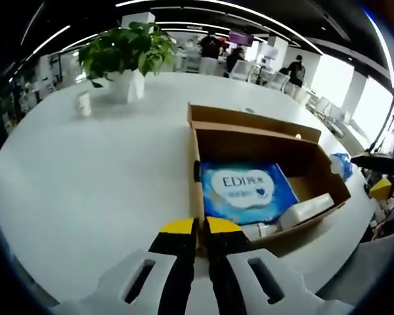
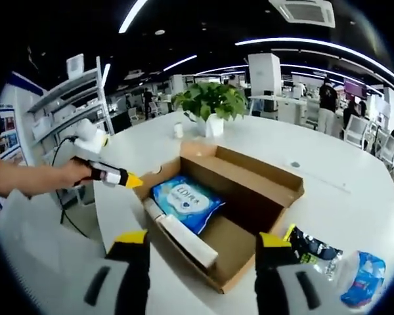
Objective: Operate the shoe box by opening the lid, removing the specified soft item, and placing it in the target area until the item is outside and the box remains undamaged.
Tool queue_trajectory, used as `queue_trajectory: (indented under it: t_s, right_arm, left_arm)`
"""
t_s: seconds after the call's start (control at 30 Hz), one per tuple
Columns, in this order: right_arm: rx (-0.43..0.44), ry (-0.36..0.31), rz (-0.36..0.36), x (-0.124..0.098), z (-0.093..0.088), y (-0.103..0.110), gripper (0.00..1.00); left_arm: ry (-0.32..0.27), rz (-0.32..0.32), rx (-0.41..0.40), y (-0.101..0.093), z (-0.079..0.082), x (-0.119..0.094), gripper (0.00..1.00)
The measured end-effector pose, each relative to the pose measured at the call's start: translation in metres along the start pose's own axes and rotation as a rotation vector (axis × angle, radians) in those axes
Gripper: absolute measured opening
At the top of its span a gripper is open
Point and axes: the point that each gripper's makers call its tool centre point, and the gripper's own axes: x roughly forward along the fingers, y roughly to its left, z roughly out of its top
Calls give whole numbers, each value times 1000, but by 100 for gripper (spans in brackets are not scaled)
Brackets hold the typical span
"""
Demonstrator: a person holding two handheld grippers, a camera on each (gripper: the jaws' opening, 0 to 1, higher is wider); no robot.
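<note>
An open brown shoe box (image 1: 262,141) lies on the white table, its lid flap (image 1: 249,118) folded back on the far side. Inside it lie a soft blue pack (image 1: 246,190) with white lettering and a long white carton (image 1: 305,211). My left gripper (image 1: 200,226) is shut with nothing in it, its yellow tips just short of the box's near wall. In the right gripper view the box (image 2: 269,180), blue pack (image 2: 184,200) and white carton (image 2: 184,239) lie ahead. My right gripper (image 2: 202,239) stands open, wide, above the box's near corner. The left gripper (image 2: 132,180), held by a hand, points at the box's left corner.
A potted plant (image 1: 125,56) and a small white cup (image 1: 84,104) stand at the table's far side. A dark packet (image 2: 312,249) and blue plastic wrapping (image 2: 364,279) lie on the table (image 2: 341,197) right of the box. Shelves and people stand in the background.
</note>
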Motion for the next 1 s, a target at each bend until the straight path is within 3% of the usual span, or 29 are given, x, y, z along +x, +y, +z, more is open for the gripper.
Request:
queue_trajectory:
  t_s: [0.6,0.73,1.0]
  right_arm:
    - [46,59,47,42,-2,-2,54]
    - [38,73,55,53,-1,-4,39]
    - [104,99,52,74,0,-14,41]
  left_arm:
    - [14,4,18,1,0,1,3]
    - [16,7,15,1,0,1,2]
    - [16,11,10,1,1,2,2]
